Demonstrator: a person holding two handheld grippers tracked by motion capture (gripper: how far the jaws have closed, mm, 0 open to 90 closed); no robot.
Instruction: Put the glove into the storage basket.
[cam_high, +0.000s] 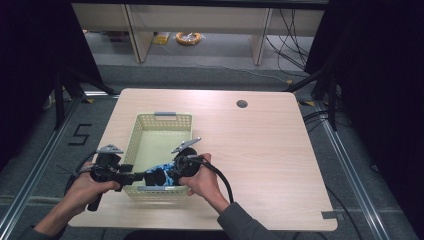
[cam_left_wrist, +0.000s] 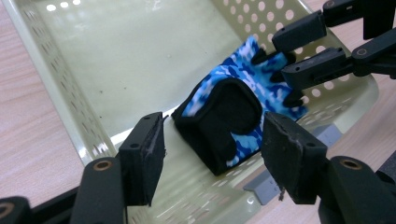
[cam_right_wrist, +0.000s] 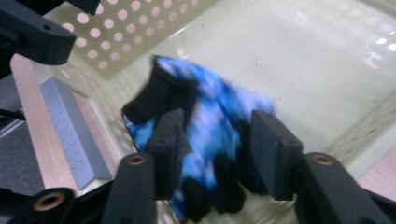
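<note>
Glove (cam_left_wrist: 243, 112) in blue camouflage and black lies on the floor of the pale perforated basket (cam_high: 137, 131), at its near end on the counter (cam_high: 260, 150).
Left gripper (cam_left_wrist: 212, 147) stands with jaws apart, the glove's black cuff just beyond them, untouched. Right gripper (cam_right_wrist: 217, 149) hangs over the glove's finger end with jaws apart, not pressing it.

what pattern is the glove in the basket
Blue, white and black camouflage on the glove, clearest in the left gripper view.
</note>
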